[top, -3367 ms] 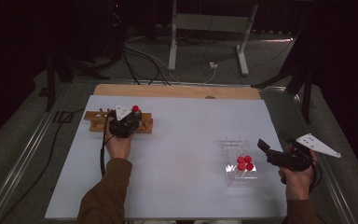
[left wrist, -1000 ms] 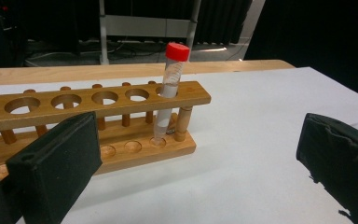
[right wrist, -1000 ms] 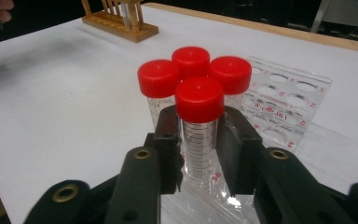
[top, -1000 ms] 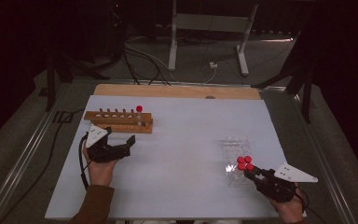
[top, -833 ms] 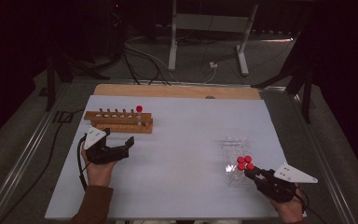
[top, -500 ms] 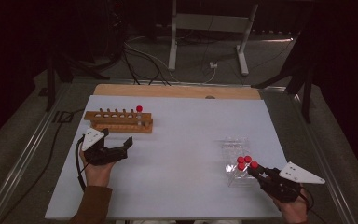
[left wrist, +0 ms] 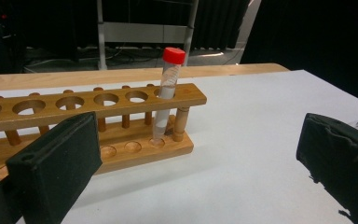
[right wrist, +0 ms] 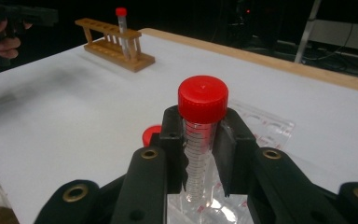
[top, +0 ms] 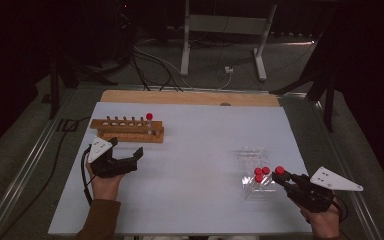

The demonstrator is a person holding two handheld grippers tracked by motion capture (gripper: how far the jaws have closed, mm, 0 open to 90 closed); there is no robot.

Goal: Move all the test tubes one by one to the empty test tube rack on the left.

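While right hand-held gripper (right wrist: 200, 154) clamps red-capped tube (right wrist: 201, 135), tube upright between jaws, over clear rack (top: 255, 172). Wooden rack (top: 127, 130) far off beyond gripper tips, across bench; empty holes beside seated tube (left wrist: 168, 93). Left hand-held gripper (left wrist: 191, 163) nearer, jaws spread, empty.

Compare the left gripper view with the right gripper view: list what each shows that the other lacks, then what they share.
Left gripper view alone: the left claw, jaws wide apart with nothing between them.

Right gripper view alone: the right claw shut on a red-capped tube, above a clear plastic rack.

Both: the wooden rack holding one capped tube, and the white table.
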